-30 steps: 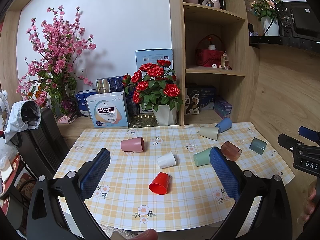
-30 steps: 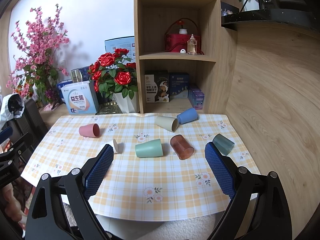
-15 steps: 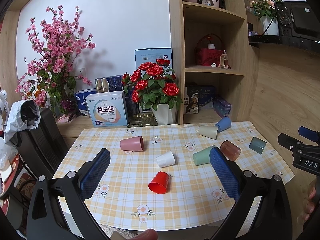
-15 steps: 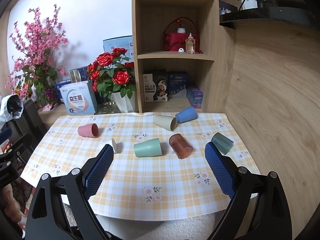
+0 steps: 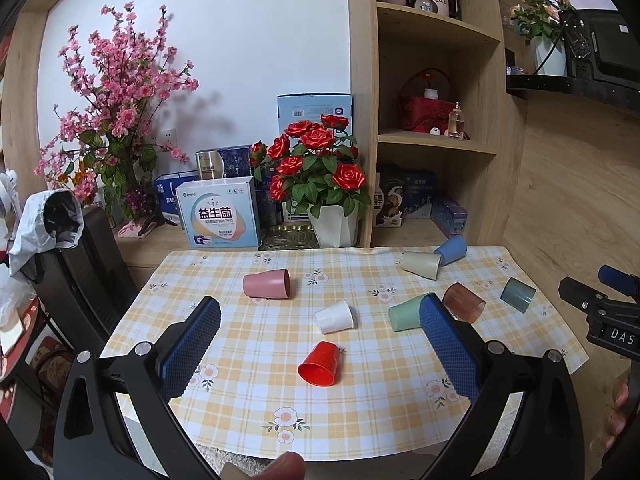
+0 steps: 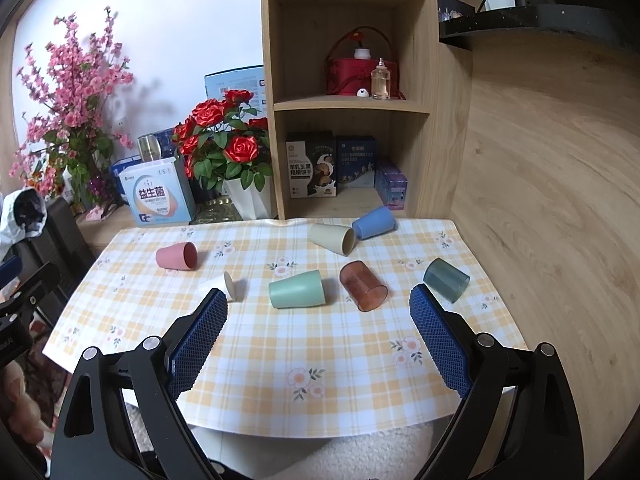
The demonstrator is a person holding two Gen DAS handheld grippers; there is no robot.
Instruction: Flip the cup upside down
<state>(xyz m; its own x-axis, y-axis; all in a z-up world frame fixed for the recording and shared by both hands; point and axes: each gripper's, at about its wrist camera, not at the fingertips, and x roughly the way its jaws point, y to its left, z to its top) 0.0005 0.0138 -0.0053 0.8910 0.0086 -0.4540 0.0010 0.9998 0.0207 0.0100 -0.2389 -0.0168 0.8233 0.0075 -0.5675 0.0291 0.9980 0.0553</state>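
Note:
Several cups lie on their sides on a yellow checked tablecloth (image 5: 256, 392): red (image 5: 320, 363), white (image 5: 334, 316), pink (image 5: 266, 283), green (image 6: 297, 290), brown see-through (image 6: 363, 286), grey-teal (image 6: 446, 280), beige (image 6: 332, 238) and blue (image 6: 374, 222). My left gripper (image 5: 318, 316) is open and empty, held above the table's near edge, with the red cup below and between its fingers. My right gripper (image 6: 318, 306) is open and empty over the near edge, before the green and brown cups. The red cup is hidden in the right wrist view.
A white pot of red roses (image 5: 320, 184), boxes (image 5: 218, 220) and a pink blossom plant (image 5: 116, 120) stand behind the table. A wooden shelf unit (image 6: 348, 92) rises at the back right. A dark chair (image 5: 80, 264) stands at the left.
Both grippers have drawn slightly back and up from the table, so the cups sit a little higher in each view. No cup has moved. Both jaws stay open.

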